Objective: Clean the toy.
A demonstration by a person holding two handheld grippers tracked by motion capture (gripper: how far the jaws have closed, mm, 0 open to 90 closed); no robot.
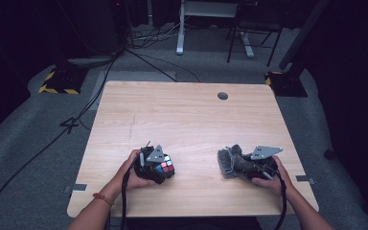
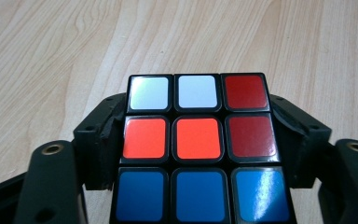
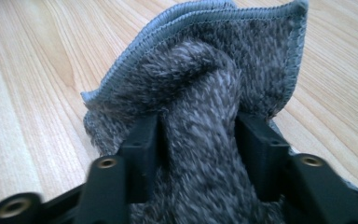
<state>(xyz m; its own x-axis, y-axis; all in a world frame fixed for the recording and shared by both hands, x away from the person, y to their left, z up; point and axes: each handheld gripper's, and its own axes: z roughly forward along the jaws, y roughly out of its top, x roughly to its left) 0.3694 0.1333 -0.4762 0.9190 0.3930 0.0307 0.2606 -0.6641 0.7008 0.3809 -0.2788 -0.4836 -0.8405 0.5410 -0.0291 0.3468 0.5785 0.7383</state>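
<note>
1. Resting on the near half of the wooden table (image 1: pixel 187 115), the person's left hand (image 1: pixel 133 175) holds the left gripper (image 1: pixel 165 166) low over the surface, with a Rubik's cube (image 1: pixel 165 167) at its front end.
2. From the left gripper view, the Rubik's cube (image 2: pixel 198 149) sits between the two black jaws, which flank its left and right sides closely; whether the pads press on it cannot be told.
3. Its facing side shows a top row of two white stickers and one dark red, a middle row of two orange and one dark red, and a bottom row of three blue (the right blue one carries a glare).
4. The right hand (image 1: pixel 268 179) holds the right gripper (image 1: pixel 235 165) near the table's right part, well apart from the left one, with a grey cloth (image 1: pixel 231 162) bunched at its tip.
5. In the right gripper view, the grey cloth (image 3: pixel 200 107) is a fuzzy towel with a stitched hem, folded and standing up on the table.
6. A thick fold of it fills the gap between the right jaws, which stand moderately apart and touch the fabric on both sides.
7. A black cable (image 1: pixel 124 201) trails back from the left gripper along the forearm.
8. A round dark grommet hole (image 1: pixel 223 96) sits near the far edge, away from both grippers.
</note>
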